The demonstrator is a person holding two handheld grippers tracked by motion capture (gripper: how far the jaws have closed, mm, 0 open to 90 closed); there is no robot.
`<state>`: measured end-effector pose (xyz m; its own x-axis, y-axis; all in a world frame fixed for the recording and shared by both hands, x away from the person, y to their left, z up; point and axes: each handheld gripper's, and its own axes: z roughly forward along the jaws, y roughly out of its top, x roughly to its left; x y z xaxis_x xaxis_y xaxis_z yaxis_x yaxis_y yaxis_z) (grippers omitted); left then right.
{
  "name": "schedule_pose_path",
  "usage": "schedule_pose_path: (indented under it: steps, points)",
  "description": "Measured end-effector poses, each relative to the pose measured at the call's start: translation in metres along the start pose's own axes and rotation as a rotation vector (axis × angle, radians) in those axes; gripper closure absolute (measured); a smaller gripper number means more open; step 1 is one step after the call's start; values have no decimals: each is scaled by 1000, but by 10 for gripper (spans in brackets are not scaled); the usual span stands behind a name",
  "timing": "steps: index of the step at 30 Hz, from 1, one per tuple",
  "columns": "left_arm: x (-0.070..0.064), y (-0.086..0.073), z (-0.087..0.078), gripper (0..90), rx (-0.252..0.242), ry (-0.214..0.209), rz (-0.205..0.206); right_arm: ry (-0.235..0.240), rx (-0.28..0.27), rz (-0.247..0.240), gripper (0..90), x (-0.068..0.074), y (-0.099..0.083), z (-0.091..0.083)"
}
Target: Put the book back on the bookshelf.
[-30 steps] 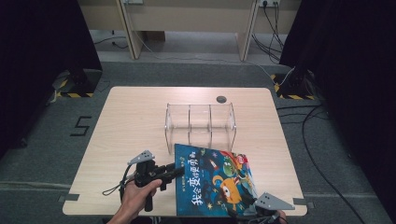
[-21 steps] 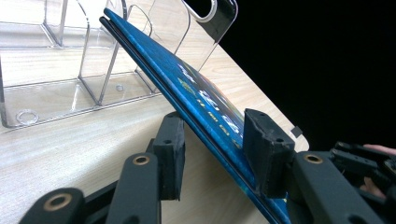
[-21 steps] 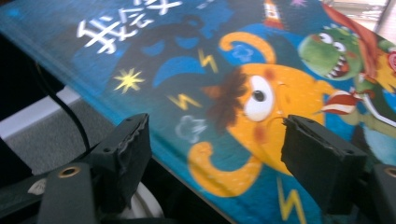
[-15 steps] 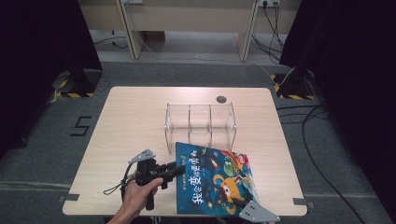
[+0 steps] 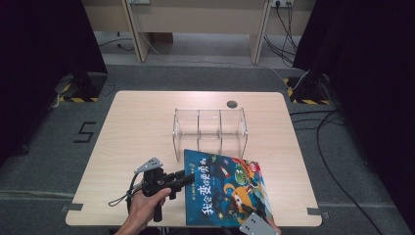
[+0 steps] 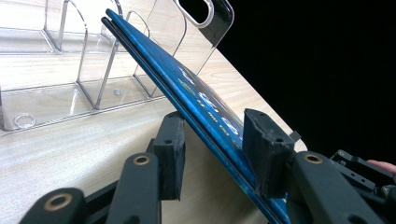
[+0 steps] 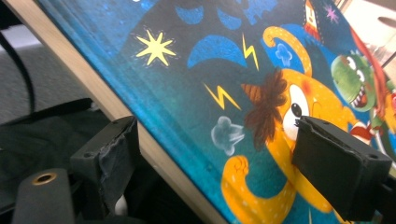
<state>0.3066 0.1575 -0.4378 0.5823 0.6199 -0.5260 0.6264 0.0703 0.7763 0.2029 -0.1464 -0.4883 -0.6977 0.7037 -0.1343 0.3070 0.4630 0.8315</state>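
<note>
A blue picture book point(image 5: 225, 191) with cartoon monsters on its cover lies at the table's front edge, just in front of a clear acrylic rack point(image 5: 210, 129) with three slots. My left gripper point(image 5: 183, 178) points at the book's left edge. In the left gripper view the book point(image 6: 205, 102) slants up off the wood between the open jaws of the left gripper point(image 6: 215, 140), touching the right pad point(image 6: 264, 149). My right gripper point(image 5: 248, 211) is at the book's front edge. The right gripper point(image 7: 210, 158) stands wide open, one pad over the cover point(image 7: 210, 70), the other below the table's edge.
The light wooden table point(image 5: 137, 127) has a small dark round hole point(image 5: 232, 104) behind the rack. The rack point(image 6: 93, 60) stands close behind the book's far corner. Cables and dark curtains lie on the floor around the table.
The right gripper has slid left along the table's front edge to the book's front edge. The left gripper has barely moved at the book's left edge.
</note>
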Motion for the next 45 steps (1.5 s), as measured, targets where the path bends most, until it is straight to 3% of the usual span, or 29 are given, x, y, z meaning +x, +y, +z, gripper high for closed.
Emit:
schedule_pose_path:
  steps: [8,9,13,19,21,25,26,27,33,34,35,36,41,45]
  points:
    - [-4,-2,1,591,7,-7,10,-53,-4,-47,156,3,4,8]
    - [-4,-2,1,591,8,-7,10,-67,-3,-80,166,5,6,10]
    - [-3,-3,2,591,10,-8,2,-98,-1,-120,200,9,7,13]
    - [-3,-4,3,591,15,-14,1,-142,-6,-187,311,14,10,13]
    - [-2,-4,4,591,17,-14,-2,-169,-3,-244,368,20,10,12]
    - [-1,-4,5,588,20,-16,-1,-227,14,-302,453,29,11,11]
    - [-1,-4,5,585,22,-18,0,-259,23,-349,487,33,10,10]
    - [-1,-4,6,583,22,-23,-3,-265,20,-351,492,33,10,10]
    - [-1,-2,4,557,20,-59,-7,-274,-10,-337,523,33,9,6]
    - [-1,-2,4,543,19,-67,-5,-277,-21,-322,526,32,9,4]
    - [0,-2,4,510,20,-76,-8,-272,-49,-275,529,28,10,0]
    - [1,-2,4,510,20,-92,-18,-272,-49,-275,529,28,10,0]
    - [4,-1,5,442,23,-177,-78,-239,-129,-140,531,13,11,-13]
    - [5,-1,4,390,44,-198,-93,-225,-160,-92,533,7,13,-18]
